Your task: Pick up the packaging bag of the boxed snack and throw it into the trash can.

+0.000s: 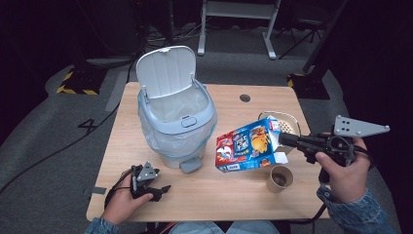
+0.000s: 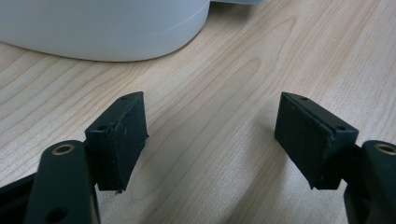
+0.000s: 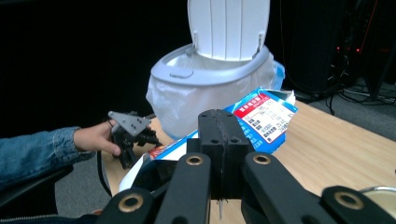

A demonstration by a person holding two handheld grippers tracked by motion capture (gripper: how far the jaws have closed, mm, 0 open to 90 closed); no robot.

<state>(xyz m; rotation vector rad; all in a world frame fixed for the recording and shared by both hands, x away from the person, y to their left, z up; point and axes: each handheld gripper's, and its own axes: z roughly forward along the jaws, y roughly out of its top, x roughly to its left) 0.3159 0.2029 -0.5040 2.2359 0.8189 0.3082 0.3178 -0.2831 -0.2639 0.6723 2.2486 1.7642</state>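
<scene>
Right tongs (image 1: 285,140) clamped shut on a flap of the colourful box (image 1: 246,146), holding it tilted in the air above the desk (image 1: 234,195), toward the right edge. Box hangs just beside the white bin (image 1: 175,122), whose lid stands open; bin sits left of centre. A paper cup (image 1: 280,178) stands below the box near the front edge, a bowl (image 1: 287,122) behind it. Left tongs (image 1: 163,189) rest near the front left corner, jaws wide open with nothing between them.

The right hand-held gripper (image 1: 285,140) holds a colourful box (image 1: 246,146) beside the open bin (image 1: 175,117).
</scene>
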